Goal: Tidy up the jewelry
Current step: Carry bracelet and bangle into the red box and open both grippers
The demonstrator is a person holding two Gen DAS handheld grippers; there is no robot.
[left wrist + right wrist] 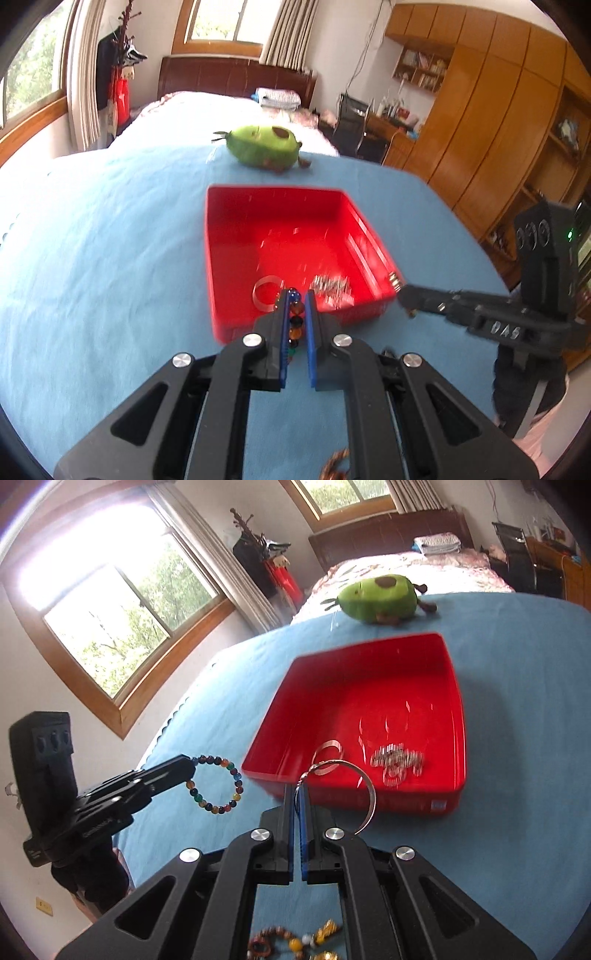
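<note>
Gripping a bead bracelet [216, 783], left claw [296, 295] is hovering beside the red tray [456, 716]; right claw [297, 790] is pinching a silver bangle [364, 781].

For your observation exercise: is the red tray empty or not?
Not empty. The red tray holds a clear ring and a silvery chain pile.

Bead bracelet [295, 319]: left wrist view shows only a few beads between the blue pads; the rest of the loop is hidden behind the fingers.
Silver pile in red tray [397, 762]: motion-blurred, kind of jewelry unclear.
Brown beads [266, 945]: cut off by the bottom edge, partly behind the gripper frame.
Metal ring [364, 794]: lower arc hidden behind the right finger.
</note>
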